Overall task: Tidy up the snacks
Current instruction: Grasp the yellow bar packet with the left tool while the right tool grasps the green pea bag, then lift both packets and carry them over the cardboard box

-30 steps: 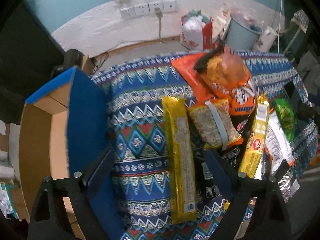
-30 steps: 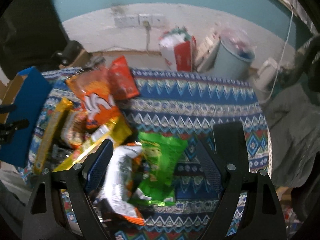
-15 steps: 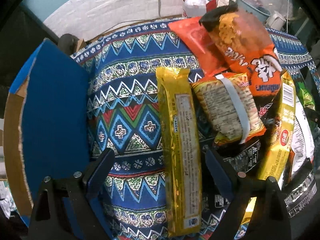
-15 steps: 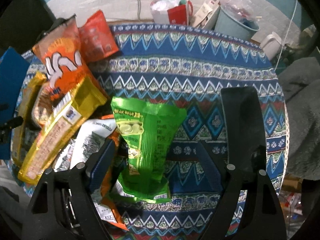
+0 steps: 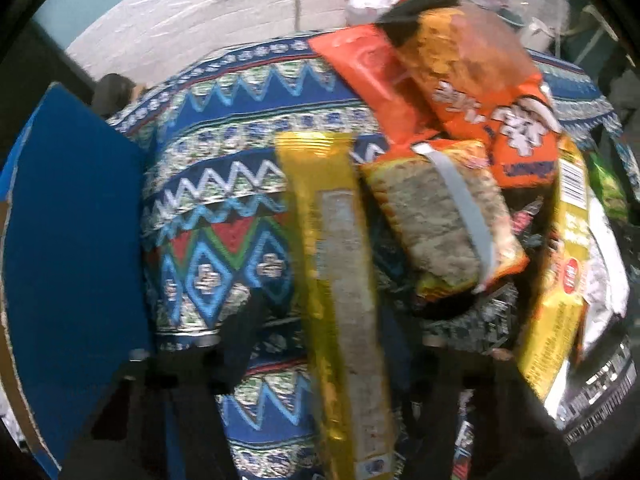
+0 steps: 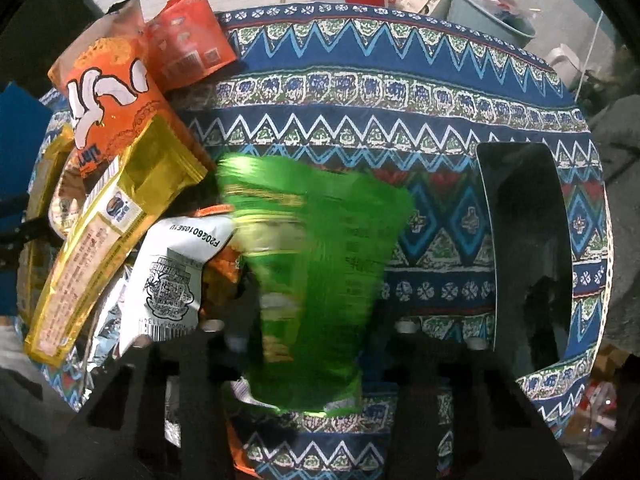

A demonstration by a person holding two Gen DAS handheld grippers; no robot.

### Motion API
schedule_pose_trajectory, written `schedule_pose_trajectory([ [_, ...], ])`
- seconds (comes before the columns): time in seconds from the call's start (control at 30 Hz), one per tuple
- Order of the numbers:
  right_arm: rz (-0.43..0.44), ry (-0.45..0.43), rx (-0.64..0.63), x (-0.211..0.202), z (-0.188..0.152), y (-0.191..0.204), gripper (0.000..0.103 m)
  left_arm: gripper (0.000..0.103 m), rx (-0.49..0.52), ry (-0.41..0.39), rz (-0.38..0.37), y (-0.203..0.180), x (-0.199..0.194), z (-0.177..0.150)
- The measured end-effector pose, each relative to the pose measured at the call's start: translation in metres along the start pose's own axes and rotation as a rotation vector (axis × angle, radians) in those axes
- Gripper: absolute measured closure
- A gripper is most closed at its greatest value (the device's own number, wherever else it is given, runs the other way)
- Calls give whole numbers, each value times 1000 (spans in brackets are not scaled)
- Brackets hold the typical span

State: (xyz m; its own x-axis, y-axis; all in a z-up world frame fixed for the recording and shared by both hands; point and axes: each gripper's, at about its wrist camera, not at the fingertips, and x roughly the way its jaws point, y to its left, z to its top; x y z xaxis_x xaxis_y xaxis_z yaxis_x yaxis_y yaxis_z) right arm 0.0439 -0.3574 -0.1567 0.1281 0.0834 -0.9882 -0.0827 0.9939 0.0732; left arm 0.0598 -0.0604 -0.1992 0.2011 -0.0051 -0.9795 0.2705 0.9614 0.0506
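A pile of snack packets lies on a patterned blue cloth (image 5: 224, 208). In the left wrist view a long yellow packet (image 5: 340, 280) runs between the fingers of my left gripper (image 5: 324, 332), whose jaws have narrowed around it. Beside it lie a biscuit packet (image 5: 436, 224) and an orange puff bag (image 5: 492, 96). In the right wrist view a green packet (image 6: 316, 280) sits between the fingers of my right gripper (image 6: 308, 320), jaws close on both sides. Both views are blurred, so I cannot see whether the pads touch.
A blue-sided cardboard box (image 5: 68, 248) stands at the table's left edge. A black tray (image 6: 528, 248) lies on the cloth at the right. A yellow packet (image 6: 104, 240), a white packet (image 6: 176, 272) and a red packet (image 6: 188, 44) lie left of the green one.
Both grippers have dropped closer to the table. The left jaws have narrowed around the long yellow packet and the right jaws around the green packet.
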Motion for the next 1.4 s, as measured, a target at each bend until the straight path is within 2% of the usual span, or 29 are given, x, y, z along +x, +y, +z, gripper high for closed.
schedule_pose_trajectory([
  [0.1, -27, -26, -19, -6, 2, 0, 73, 69, 26, -9, 10, -9, -7, -3],
  [0.2, -35, -57, -25, -16, 3, 1, 73, 73, 46, -28, 42, -16, -17, -7],
  [0.3, -39, -91, -26, -33, 2, 4, 73, 74, 50, -44, 85, -18, -32, -9],
  [0.53, -47, -160, -34, -68, 12, 14, 73, 74, 61, -114, 103, -21, -76, -23],
  [0.73, -46, -239, -49, -87, 13, 26, 73, 74, 46, -172, 83, -24, -118, -31],
  [1.0, 11, -331, -63, -119, 29, 41, 73, 74, 34, -250, 40, -4, -142, -33],
  [1.2, 65, -386, -98, -142, 36, 71, 73, 74, 40, -338, 62, 8, -169, -36],
  [1.4, 111, -422, -147, -159, 45, 108, 73, 74, 7, -392, 46, 28, -190, -35],
])
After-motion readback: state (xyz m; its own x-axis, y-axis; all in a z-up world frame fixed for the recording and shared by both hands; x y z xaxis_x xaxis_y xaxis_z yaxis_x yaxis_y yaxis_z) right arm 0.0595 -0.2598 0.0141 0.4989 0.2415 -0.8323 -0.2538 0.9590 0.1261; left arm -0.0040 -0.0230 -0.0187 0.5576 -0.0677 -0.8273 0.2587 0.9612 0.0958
